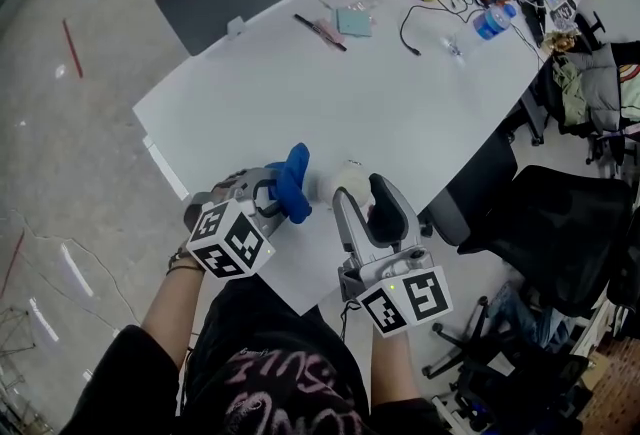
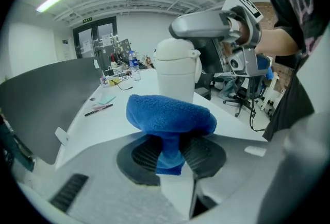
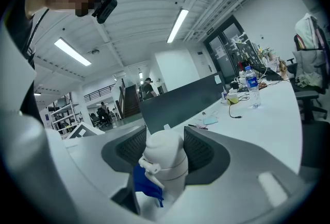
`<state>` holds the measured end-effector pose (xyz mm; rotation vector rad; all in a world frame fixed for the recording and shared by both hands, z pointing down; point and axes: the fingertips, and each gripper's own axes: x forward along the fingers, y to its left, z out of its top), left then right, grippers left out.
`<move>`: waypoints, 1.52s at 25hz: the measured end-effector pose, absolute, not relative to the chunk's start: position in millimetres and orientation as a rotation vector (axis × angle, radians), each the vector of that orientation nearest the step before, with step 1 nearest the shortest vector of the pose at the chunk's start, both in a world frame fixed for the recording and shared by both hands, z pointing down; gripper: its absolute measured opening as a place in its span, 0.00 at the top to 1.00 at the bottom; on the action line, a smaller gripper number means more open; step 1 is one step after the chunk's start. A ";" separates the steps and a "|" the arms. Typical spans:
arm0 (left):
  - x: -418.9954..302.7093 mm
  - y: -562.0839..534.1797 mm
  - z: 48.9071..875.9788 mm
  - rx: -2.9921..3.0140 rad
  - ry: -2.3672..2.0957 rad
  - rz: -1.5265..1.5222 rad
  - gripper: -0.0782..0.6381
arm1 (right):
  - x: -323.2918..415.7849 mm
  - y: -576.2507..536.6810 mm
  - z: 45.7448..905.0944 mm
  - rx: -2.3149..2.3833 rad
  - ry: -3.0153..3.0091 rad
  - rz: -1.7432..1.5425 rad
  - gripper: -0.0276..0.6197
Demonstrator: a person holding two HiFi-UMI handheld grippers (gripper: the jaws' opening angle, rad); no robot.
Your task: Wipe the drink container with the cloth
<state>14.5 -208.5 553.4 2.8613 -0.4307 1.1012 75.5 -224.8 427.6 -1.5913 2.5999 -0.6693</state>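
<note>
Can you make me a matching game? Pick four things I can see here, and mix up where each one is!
Things:
1. cloth
2. container
3. water bottle
4. pen

Places:
A. standing at the far right end of the table
B. pinched in the left claw
C. lying next to a teal pad
D. gripped in the right claw

Pairs: 1-B, 2-D, 3-A, 4-C
</note>
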 end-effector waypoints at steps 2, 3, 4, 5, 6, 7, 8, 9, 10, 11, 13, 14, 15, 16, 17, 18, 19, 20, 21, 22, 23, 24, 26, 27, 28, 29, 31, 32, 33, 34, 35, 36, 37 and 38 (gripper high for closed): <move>10.0 -211.6 546.7 2.862 -0.490 1.087 0.75 | 75.5 -224.3 427.6 -1.590 2.597 -0.667 0.61; 7.6 -213.4 543.8 2.862 -0.524 1.088 0.75 | 75.7 -224.0 427.6 -1.590 2.596 -0.666 0.61; 5.0 -215.3 540.9 2.860 -0.558 1.087 0.75 | 75.8 -223.9 427.5 -1.589 2.596 -0.665 0.61; 2.4 -217.1 537.6 2.855 -0.592 1.078 0.75 | 75.7 -223.7 427.3 -1.589 2.598 -0.664 0.61; 0.0 -218.9 533.8 2.846 -0.624 1.057 0.75 | 75.5 -223.6 427.1 -1.589 2.600 -0.663 0.61; -2.2 -220.6 529.4 2.836 -0.655 1.028 0.75 | 75.2 -223.6 427.0 -1.588 2.601 -0.662 0.61; -4.1 -222.3 524.4 2.826 -0.683 0.994 0.75 | 75.0 -223.6 426.7 -1.588 2.599 -0.662 0.61; -5.9 -223.8 519.1 2.819 -0.709 0.960 0.75 | 75.0 -223.7 426.4 -1.588 2.596 -0.662 0.61; -7.6 -225.4 513.7 2.813 -0.736 0.929 0.75 | 75.1 -223.8 426.0 -1.589 2.594 -0.662 0.61; -9.2 -226.8 508.3 2.809 -0.763 0.901 0.75 | 75.3 -223.7 425.8 -1.591 2.594 -0.662 0.61; -12.5 -228.6 499.0 2.808 -0.809 0.866 0.75 | 76.0 -223.5 425.3 -1.597 2.598 -0.658 0.61; -14.6 -229.0 495.2 2.810 -0.830 0.859 0.75 | 76.5 -223.4 424.5 -1.600 2.598 -0.652 0.61; -17.1 -229.2 491.6 2.811 -0.850 0.853 0.75 | 77.2 -223.4 423.0 -1.605 2.592 -0.646 0.63; -19.8 -229.4 487.2 2.810 -0.870 0.842 0.75 | 77.9 -223.5 420.7 -1.612 2.583 -0.639 0.65; -22.3 -229.7 481.8 2.809 -0.891 0.825 0.75 | 78.2 -223.6 418.0 -1.617 2.574 -0.632 0.69; -24.6 -230.1 475.4 2.807 -0.913 0.804 0.75 | 77.8 -223.2 414.9 -1.619 2.570 -0.626 0.71; -26.6 -230.6 468.4 2.805 -0.935 0.782 0.75 | 76.7 -222.4 412.0 -1.617 2.570 -0.618 0.71; -28.0 -231.0 461.6 2.804 -0.957 0.759 0.75 | 75.4 -221.3 409.4 -1.615 2.572 -0.611 0.71; -28.9 -231.3 455.0 2.803 -0.976 0.734 0.75 | 74.0 -220.0 407.0 -1.613 2.575 -0.605 0.72; -29.4 -231.8 448.7 2.801 -0.994 0.708 0.75 | 72.7 -218.6 404.7 -1.610 2.578 -0.599 0.72; -29.7 -232.3 442.7 2.799 -1.010 0.680 0.75 | 71.7 -217.1 402.4 -1.609 2.581 -0.592 0.72; -29.7 -233.0 437.2 2.796 -1.023 0.652 0.75 | 71.1 -215.8 400.3 -1.610 2.584 -0.582 0.73; -29.2 -233.9 427.9 2.796 -1.047 0.603 0.75 | 71.4 -213.1 396.8 -1.617 2.585 -0.559 0.73; -29.0 -233.8 423.7 2.800 -1.061 0.585 0.75 | 72.4 -211.6 395.1 -1.623 2.582 -0.546 0.73; -28.8 -233.2 419.5 2.806 -1.074 0.573 0.75 | 73.8 -209.8 393.0 -1.630 2.578 -0.535 0.74; -28.4 -231.8 415.3 2.811 -1.083 0.564 0.75 | 75.4 -207.7 390.4 -1.638 2.572 -0.526 0.74; -26.6 -228.0 406.5 2.817 -1.092 0.546 0.75 | 79.3 -203.2 384.0 -1.648 2.564 -0.509 0.76; -25.5 -225.9 402.4 2.820 -1.096 0.538 0.75 | 81.6 -200.9 380.6 -1.652 2.560 -0.497 0.77; -24.4 -223.9 398.9 2.823 -1.103 0.531 0.75 | 84.1 -198.4 377.6 -1.658 2.556 -0.486 0.78; -23.5 -221.7 395.8 2.825 -1.111 0.526 0.75 | 86.8 -195.8 375.2 -1.666 2.552 -0.478 0.79; -22.9 -219.8 392.9 2.825 -1.120 0.519 0.75 | 89.4 -193.1 373.2 -1.673 2.549 -0.471 0.80; -22.6 -218.3 389.5 2.824 -1.132 0.506 0.75 | 91.8 -191.0 371.5 -1.678 2.547 -0.465 0.80; -22.7 -217.4 385.5 2.822 -1.145 0.488 0.75 | 94.0 -189.3 369.6 -1.682 2.545 -0.459 0.80; -23.1 -216.9 381.3 2.818 -1.159 0.469 0.75 | 96.1 -187.8 367.7 -1.685 2.542 -0.453 0.80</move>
